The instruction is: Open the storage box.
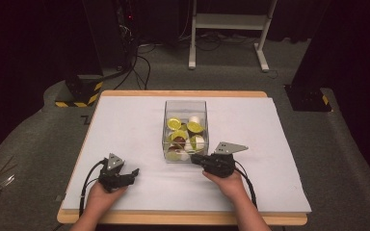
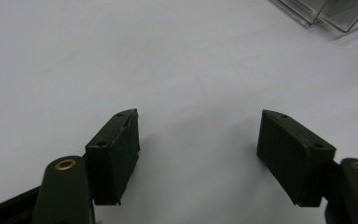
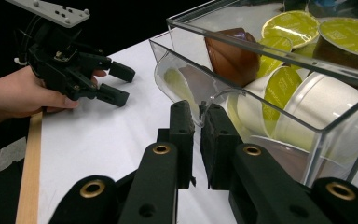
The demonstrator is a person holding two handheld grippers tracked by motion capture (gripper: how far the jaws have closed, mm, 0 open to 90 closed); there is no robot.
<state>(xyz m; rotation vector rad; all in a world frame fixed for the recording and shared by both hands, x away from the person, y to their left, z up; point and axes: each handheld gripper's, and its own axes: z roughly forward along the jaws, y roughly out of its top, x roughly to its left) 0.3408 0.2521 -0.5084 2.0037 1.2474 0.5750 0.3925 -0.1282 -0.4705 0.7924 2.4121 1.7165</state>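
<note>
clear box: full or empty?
Partly full. The clear box holds a pile of coffee capsules, yellow-lidded, white and brown, with no lid on top.

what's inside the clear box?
The clear box holds a heap of coffee capsules: yellow-green foil lids, white and brown bodies. The top layer shows; those beneath are partly covered, so no count is possible.

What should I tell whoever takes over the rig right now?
Left gripper: open, nothing between the jaws, resting over bare white table, apart from the box.
Right gripper: jaws nearly shut on the lip at the near wall of the clear box; firm grip not certain.
Coffee capsules, yellow-lidded, white and brown, lie piled inside the box at table centre.
Done: box reached. Left: whatever follows with box and capsules; none is out yet.
</note>
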